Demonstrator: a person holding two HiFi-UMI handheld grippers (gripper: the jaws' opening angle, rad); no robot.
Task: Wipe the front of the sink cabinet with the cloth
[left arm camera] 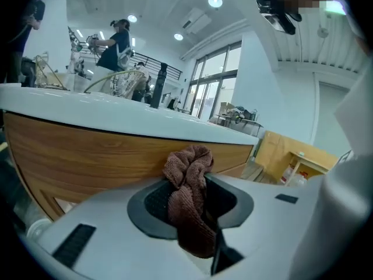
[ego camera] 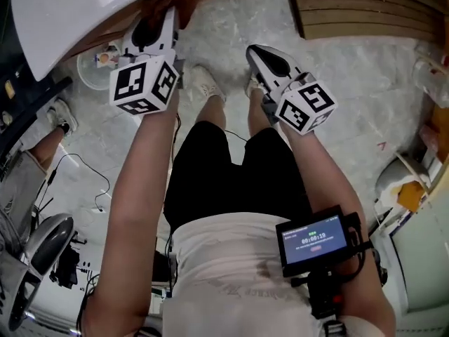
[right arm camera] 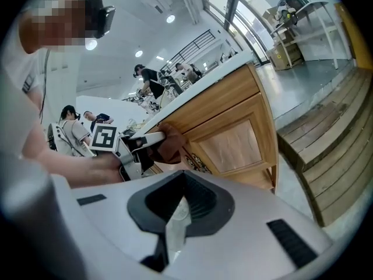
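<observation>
under both tongs, pale marbled stone floor (ego camera: 351, 104). straight ahead of the left tongs (ego camera: 167, 11), a long white countertop (left arm camera: 116, 111) over a warm wooden sink cabinet front (left arm camera: 87, 156), stretching off to either side. from the right tongs (right arm camera: 178, 212), that cabinet front ahead and to the left, ending in a framed wooden door panel (right arm camera: 233, 147) at the near corner. to the right of the right tongs, a stack of slatted wooden steps (right arm camera: 332, 144) on the floor, well apart from the tips. behind both tongs, the bare forearms and black shorts of the person holding them, with a small black screen device (ego camera: 313, 241) at the waist behind the right tongs. far beyond the countertop, other people (left arm camera: 116, 39) standing among benches.

left tongs: clamped on a crumpled brown knitted cloth (left arm camera: 187, 197). bunched top of the cloth out past the tips, just under the countertop edge and apparently against the wooden front; cannot tell for sure whether touching.

right tongs: pressed together with nothing pinched, held to the right of the left tongs and apart from the cabinet.

below and between the tongs, a pair of white shoes (ego camera: 205, 83). down and to the left of the left tongs, a small round clear plastic tub (ego camera: 98, 65) on the floor, and further left another person's shoe (ego camera: 62, 116).
</observation>
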